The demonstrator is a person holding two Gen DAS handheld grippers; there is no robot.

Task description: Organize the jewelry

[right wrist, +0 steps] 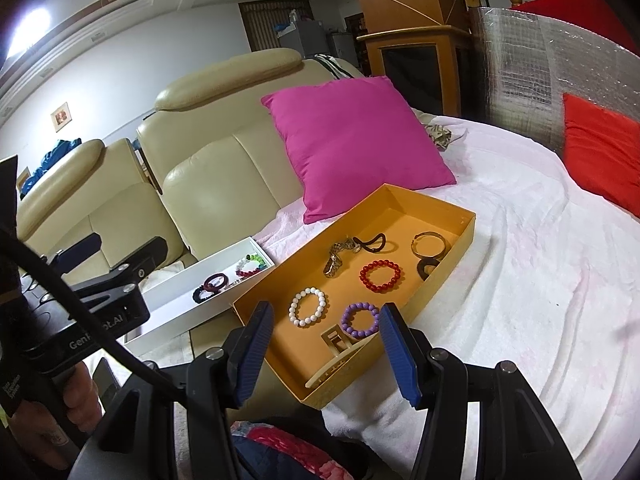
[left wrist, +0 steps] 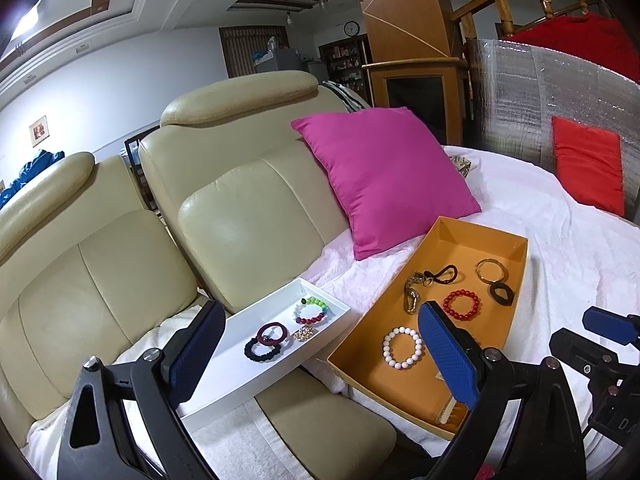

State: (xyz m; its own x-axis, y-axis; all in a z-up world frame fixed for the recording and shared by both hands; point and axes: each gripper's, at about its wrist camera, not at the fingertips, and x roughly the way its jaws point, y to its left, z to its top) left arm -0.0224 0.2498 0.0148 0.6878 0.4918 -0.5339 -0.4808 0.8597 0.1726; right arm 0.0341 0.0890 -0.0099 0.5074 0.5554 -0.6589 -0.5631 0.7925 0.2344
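Two trays sit side by side on the white blanket [right wrist: 520, 280] in front of me: an orange box [right wrist: 448, 248] on the right and a white tray [left wrist: 256, 364] to its left, close against the cream leather seat [left wrist: 240, 216].

My left tongs [left wrist: 320, 348] stand wide apart with nothing between the pads, hanging above the gap where the two trays meet. My right tongs [right wrist: 326, 348] are about half open and also hold nothing; they hang over the near end of the orange box, and their blue pads [right wrist: 400, 356] frame the pieces lying there.

In the orange box I see a white bead bracelet [right wrist: 307, 306], a purple bead bracelet [right wrist: 360, 320] just beside it, and a beige hair claw [right wrist: 340, 350] against the near wall. Further back lie a red bead bracelet [right wrist: 380, 276], a gold chain piece [right wrist: 336, 260], a black hair tie [right wrist: 374, 242], a metal bangle [right wrist: 430, 245] and a black ring-shaped piece [right wrist: 426, 268] by the right wall.

The white tray holds a multicoloured bead bracelet [left wrist: 312, 312], a dark red ring [left wrist: 272, 334] resting on a dark braided band [left wrist: 256, 350], and a small sparkly piece [left wrist: 304, 334] between them.

A pink cushion [left wrist: 384, 176] leans on the seat back behind the box, and a red cushion [left wrist: 588, 164] rests at the far right.
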